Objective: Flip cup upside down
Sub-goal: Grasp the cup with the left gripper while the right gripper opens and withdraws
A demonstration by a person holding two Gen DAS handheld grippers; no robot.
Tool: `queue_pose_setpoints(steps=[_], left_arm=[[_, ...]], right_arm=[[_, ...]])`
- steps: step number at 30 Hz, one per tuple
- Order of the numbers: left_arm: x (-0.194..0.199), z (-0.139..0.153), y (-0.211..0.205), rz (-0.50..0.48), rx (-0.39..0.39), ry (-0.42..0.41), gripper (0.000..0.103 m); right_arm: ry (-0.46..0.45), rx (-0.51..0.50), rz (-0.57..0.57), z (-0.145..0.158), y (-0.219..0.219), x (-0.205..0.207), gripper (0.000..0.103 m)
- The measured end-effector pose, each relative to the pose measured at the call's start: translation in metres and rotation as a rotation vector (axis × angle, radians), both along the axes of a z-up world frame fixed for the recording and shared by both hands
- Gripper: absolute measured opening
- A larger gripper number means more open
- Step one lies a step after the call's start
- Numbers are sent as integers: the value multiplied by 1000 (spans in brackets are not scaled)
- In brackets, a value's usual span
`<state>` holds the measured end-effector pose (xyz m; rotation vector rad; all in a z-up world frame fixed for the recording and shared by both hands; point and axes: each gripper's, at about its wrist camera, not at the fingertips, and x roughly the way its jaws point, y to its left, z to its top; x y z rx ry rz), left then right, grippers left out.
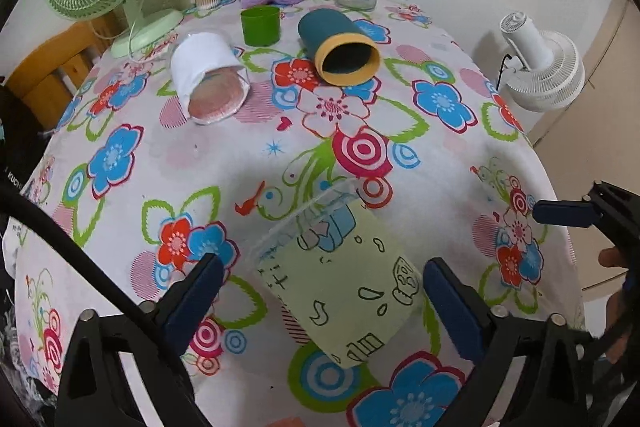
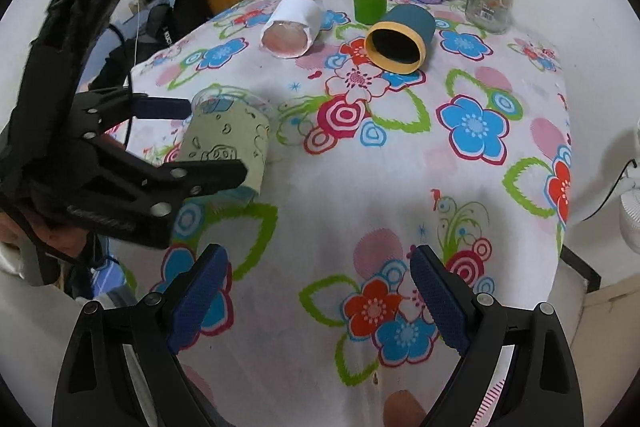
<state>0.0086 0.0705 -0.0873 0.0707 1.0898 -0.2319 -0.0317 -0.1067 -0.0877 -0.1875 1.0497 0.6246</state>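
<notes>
while the pale green cup (image 1: pixel 340 287) is seen tilted between the wide-spread fingers of the left gripper (image 1: pixel 320 291), contact cannot be told. at 12 o'clock beyond it a teal cup (image 1: pixel 336 45) is lying. the right gripper (image 2: pixel 320 299) is held wide open with nothing in it.

Clear plastic cup (image 1: pixel 336 283), paper-wrapped

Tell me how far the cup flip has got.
Early. Nothing looks done: the pale green cup lies tilted on the tablecloth. In hand: the left tongs straddle it, open, apparently not gripping. The right tongs are open and hold nothing. Left: grip, turn and set it rim-down.
</notes>
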Motion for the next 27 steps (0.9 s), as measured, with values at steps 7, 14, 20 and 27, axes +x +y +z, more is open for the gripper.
queue_pose_setpoints(steps=[7,14,20,27], left_arm=[[-3,-7,0,19,-28,43,74],[-6,-2,5,9,-11,27,69],[-1,0,17,13,1,30,67],[3,-6,20,14,-27,59,71]], right_arm=[[-17,6,30,4,4,-10,94],[-21,-3,52,-2,13,-11,94],[-21,19,62,-7,19,-10,94],[-15,12,59,-11,21,-8,94]])
